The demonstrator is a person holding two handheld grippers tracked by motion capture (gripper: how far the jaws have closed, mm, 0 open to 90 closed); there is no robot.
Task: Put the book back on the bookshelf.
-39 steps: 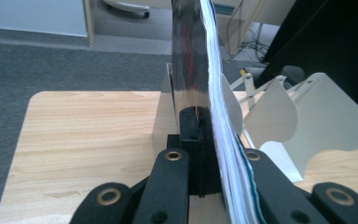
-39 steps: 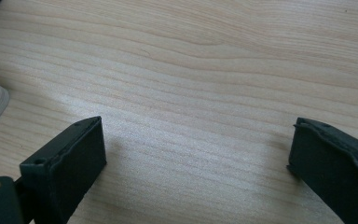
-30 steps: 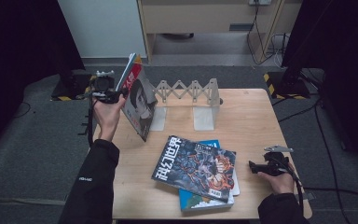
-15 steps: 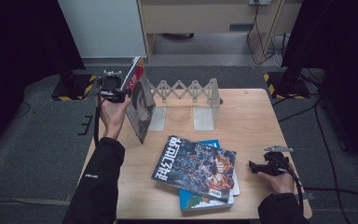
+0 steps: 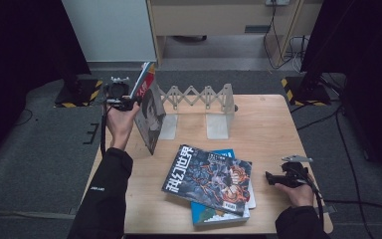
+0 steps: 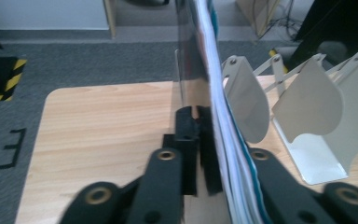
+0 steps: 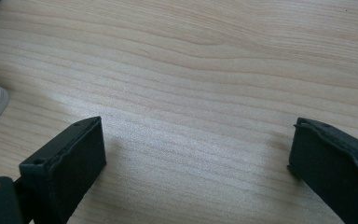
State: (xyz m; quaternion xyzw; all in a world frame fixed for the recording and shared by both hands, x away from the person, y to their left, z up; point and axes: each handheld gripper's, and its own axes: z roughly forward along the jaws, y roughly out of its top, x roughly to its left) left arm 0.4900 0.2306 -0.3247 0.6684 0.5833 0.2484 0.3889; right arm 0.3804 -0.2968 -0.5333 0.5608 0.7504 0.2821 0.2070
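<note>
**Standing a magazine at the rack**

Holding a magazine (image 5: 149, 112) upright at the left end of the counter (image 5: 268, 124), my left claw (image 5: 129, 102) has its jaws on the top edge; in the left gripper view the page edges (image 6: 219, 116) run between the two black jaws, which have just been easing apart while the magazine stays between them. It leans slightly, its lower edge on the wood just beside the first plate of the white folding book rack (image 5: 199, 97), whose rounded plates (image 6: 244, 105) I see close on the far side of the pages. My right claw (image 5: 278, 178) rests low near the right front corner, jaws spread wide over bare wood (image 7: 191, 93), gripping nothing. Between the two hands lie a dark-covered magazine (image 5: 211, 177) and a blue book (image 5: 219, 214) beneath it, flat on the counter.
</note>
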